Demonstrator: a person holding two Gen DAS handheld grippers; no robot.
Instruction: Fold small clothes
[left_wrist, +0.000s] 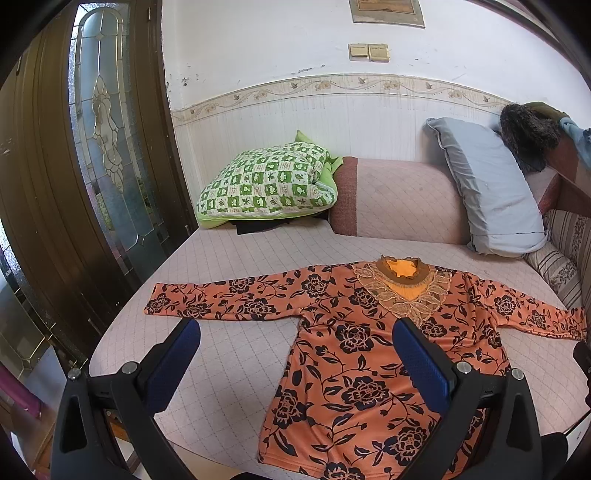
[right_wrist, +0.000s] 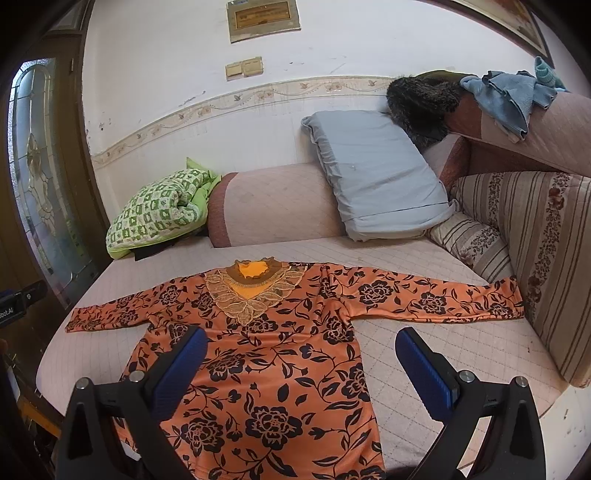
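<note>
Orange floral shirt lies flat on the pink quilted sofa seat, sleeves spread. We hold both grippers above its lower half, left gripper and right gripper released, grasping nothing. Grey pillow behind.

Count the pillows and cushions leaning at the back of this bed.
3: a green checked pillow at the left by the door, a grey pillow right of centre, a striped cushion below it. More may be hidden.

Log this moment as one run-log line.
stage: pre-fold | shirt: flat on bed, sleeves spread | left gripper: open, empty | right gripper: open, empty
</note>
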